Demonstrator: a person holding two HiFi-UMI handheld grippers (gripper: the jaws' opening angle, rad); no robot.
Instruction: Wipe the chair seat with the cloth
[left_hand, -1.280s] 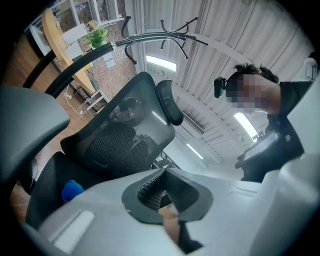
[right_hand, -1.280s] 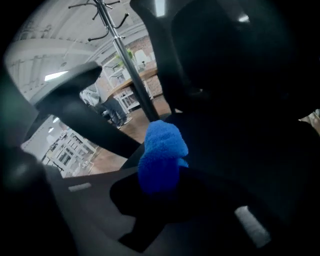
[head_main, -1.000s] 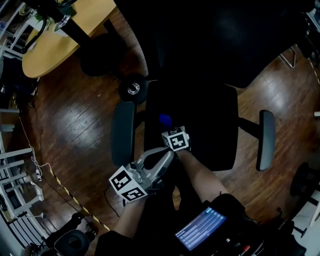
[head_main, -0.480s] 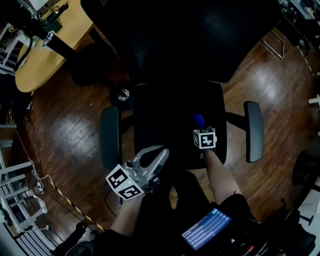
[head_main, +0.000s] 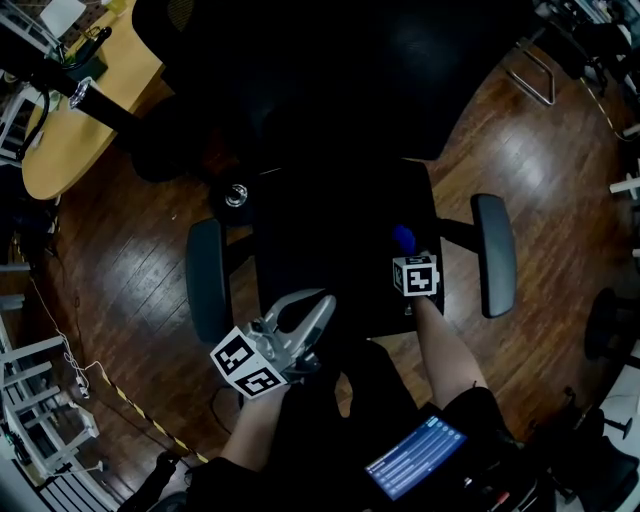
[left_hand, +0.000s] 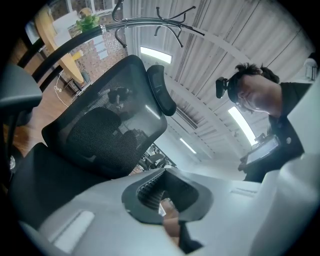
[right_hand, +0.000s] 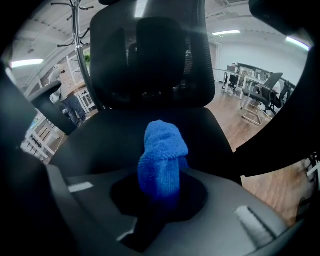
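Far left in the head view there's a wooden table (head_main: 62, 140) over the dark plank floor (head_main: 130, 260), then the chair's left armrest (head_main: 207, 282). Just right of that is the left gripper (head_main: 322, 302), hanging off the front left corner of the chair seat (head_main: 330, 230), tips pointed toward it but not on it. In the left gripper view its jaws look pressed together with nothing between them, and the mesh backrest (left_hand: 107, 125) rises behind. The seat itself is pretty much a black blob from above, so the surface is hard to make out. Over on the seat's right side, near the front edge, sits the right gripper (head_main: 406, 254), clamped tight on the blue cloth (head_main: 403, 238). In the right gripper view the cloth (right_hand: 162, 157) pokes out past the jaws as a bunched wad over the seat; it's probably touching the seat, but it's too dark to be sure. Just past it is the right armrest (head_main: 494, 255).
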